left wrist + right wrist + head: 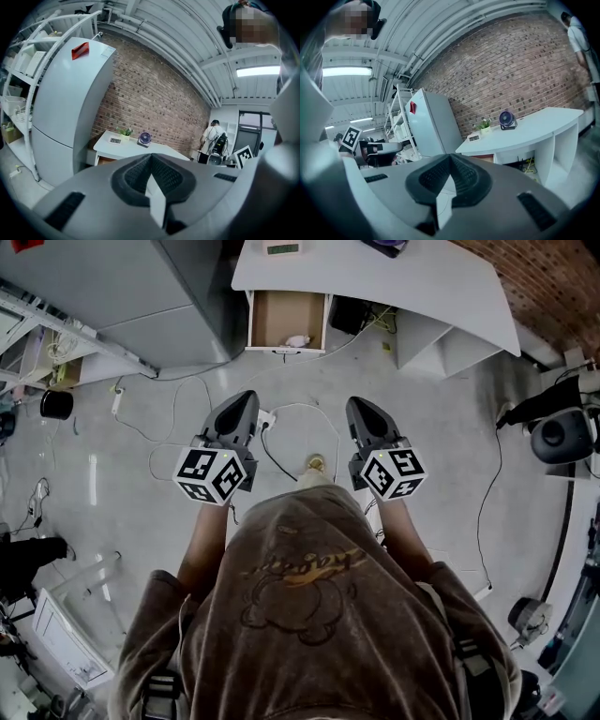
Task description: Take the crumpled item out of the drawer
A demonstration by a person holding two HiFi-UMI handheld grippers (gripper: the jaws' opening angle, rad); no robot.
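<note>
The wooden drawer stands pulled out under the white desk, far ahead of me. A small white crumpled item lies at the drawer's front edge. My left gripper and right gripper are held side by side over the floor, well short of the drawer, both pointing toward it. Each is shut with nothing between its jaws. In the left gripper view my left gripper points at the desk; in the right gripper view my right gripper does the same with the desk.
A tall grey fridge stands left of the desk. Cables and a power strip lie on the floor between me and the drawer. A fan and a clock sit on the desk. A person stands far right.
</note>
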